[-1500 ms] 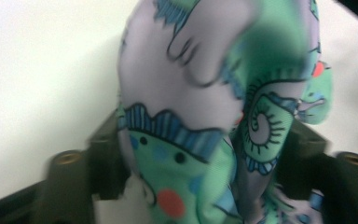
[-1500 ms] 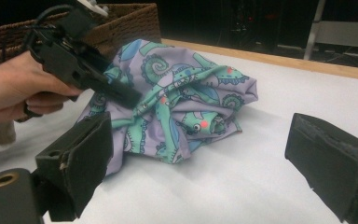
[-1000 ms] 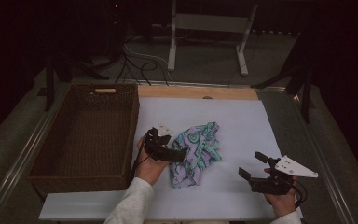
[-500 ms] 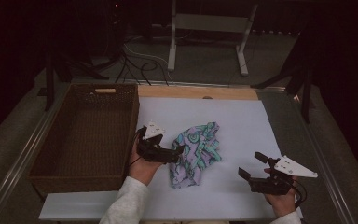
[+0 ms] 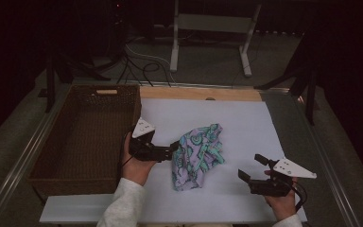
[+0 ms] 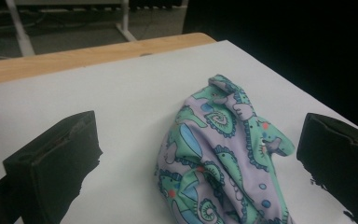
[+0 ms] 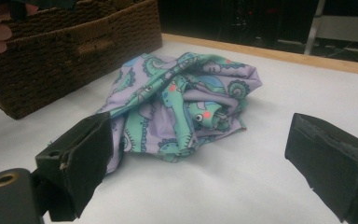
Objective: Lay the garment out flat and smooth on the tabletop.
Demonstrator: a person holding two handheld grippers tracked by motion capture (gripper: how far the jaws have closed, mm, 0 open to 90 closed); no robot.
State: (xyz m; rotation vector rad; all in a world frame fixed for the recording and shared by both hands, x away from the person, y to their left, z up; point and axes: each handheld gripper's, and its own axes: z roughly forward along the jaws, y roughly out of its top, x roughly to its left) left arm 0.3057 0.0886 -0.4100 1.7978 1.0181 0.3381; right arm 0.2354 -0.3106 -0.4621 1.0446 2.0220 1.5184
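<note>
The cloth, a crumpled piece printed in lilac, green and blue, lies bunched on the white sheet covering the bench, roughly at its centre and just right of the basket. The basket is brown wicker, rectangular, and stands at the left side of the bench, its right wall close to the left hand.

Left gripper: held low at the cloth's left edge, pointing toward it. In the left gripper view the fingers stand wide apart with the cloth lying between them; neither finger is seen pressing on the fabric. Whether the tips touch the cloth cannot be told from the high view.

Right gripper: held near the front right of the sheet, clearly apart from the cloth. In the right gripper view its fingers are spread open and hold nothing; the cloth lies ahead of them, with the basket beyond it.
</note>
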